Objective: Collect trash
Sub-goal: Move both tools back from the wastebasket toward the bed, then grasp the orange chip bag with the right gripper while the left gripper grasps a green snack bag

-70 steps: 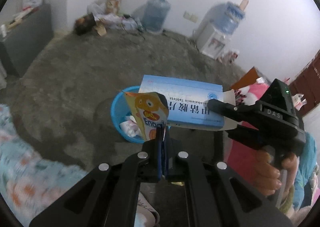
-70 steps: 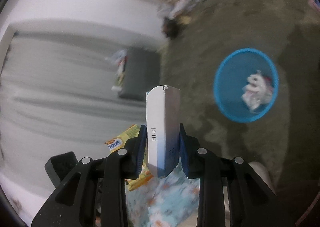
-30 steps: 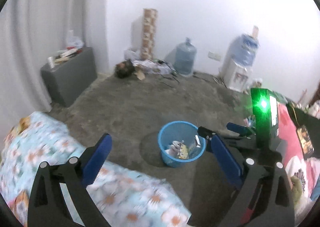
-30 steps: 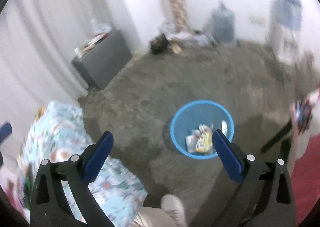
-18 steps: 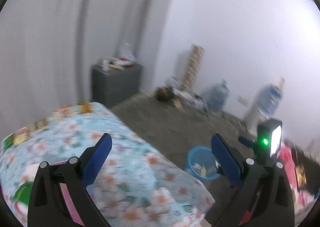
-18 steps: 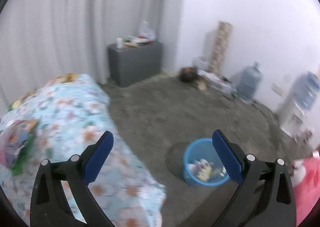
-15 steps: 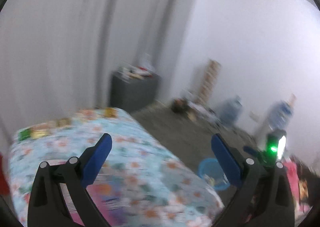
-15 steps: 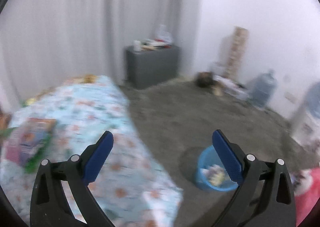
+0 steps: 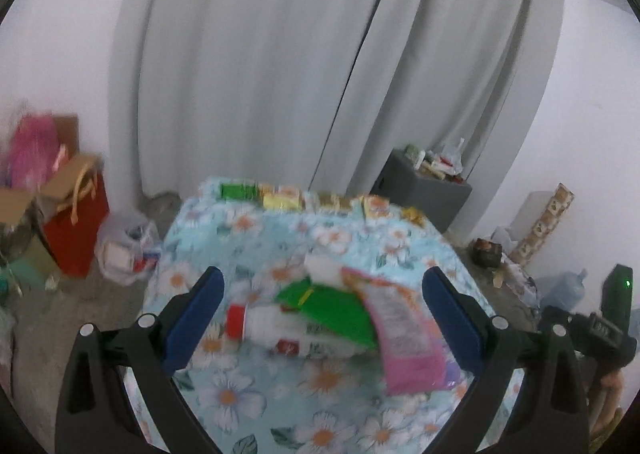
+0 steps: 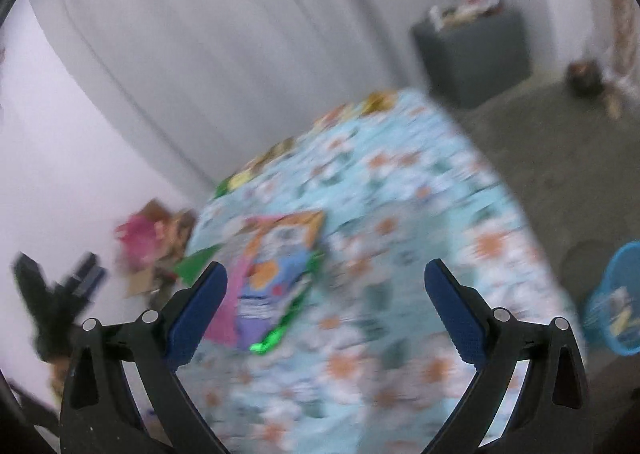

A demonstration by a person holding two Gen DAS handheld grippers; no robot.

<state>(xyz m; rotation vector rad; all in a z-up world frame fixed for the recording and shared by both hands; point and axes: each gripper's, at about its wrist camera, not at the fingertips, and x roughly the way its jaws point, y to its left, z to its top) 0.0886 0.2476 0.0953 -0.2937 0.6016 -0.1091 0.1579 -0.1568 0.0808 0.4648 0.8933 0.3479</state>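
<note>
both my claws are spread wide and empty: left gripper (image 9: 320,318), right gripper (image 10: 322,310). low centre of the left view, a pink wrapper (image 9: 404,330) overlaps a green packet (image 9: 332,310) and a white tube (image 9: 276,328) on the floral cloth (image 9: 248,406). they look light, thin and crinkly; i'd pinch a free edge. more wrappers (image 9: 280,199) line the far edge, mid-frame.

Right gripper (image 10: 324,308) jaws spread wide and empty, blurred floral cloth (image 10: 400,238) ahead, colourful packet (image 10: 276,278) at eleven o'clock, blue basket (image 10: 616,314) at three o'clock, grey cabinet (image 10: 472,57) at one o'clock.
</note>
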